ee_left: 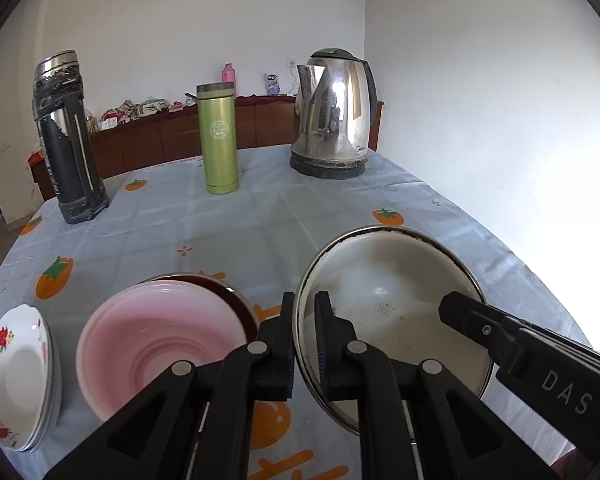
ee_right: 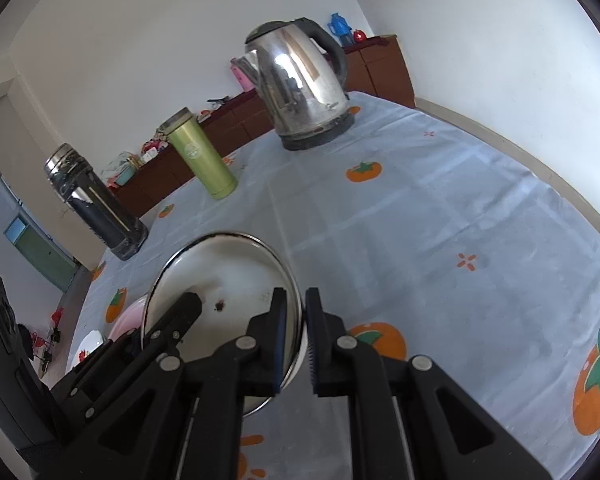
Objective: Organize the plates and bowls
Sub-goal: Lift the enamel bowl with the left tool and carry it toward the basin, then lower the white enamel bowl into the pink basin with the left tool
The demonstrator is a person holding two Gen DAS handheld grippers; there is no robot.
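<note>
Floral plates (ee_left: 18, 376) clear only leftward

My left tool (ee_left: 303, 306) is matte black plastic with silver round pivot pins and ribbed pads; my right tool (ee_right: 296, 300) matches, with white "DAS" lettering on its side.

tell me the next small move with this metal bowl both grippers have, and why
Probably carry the metal bowl leftward toward the pink bowl and lower it in to nest. The left gripper and right gripper each pinch an opposite rim, the bowl looks lifted and tilted, and the pink bowl sits open just to its left beside the flowered plates.
</note>
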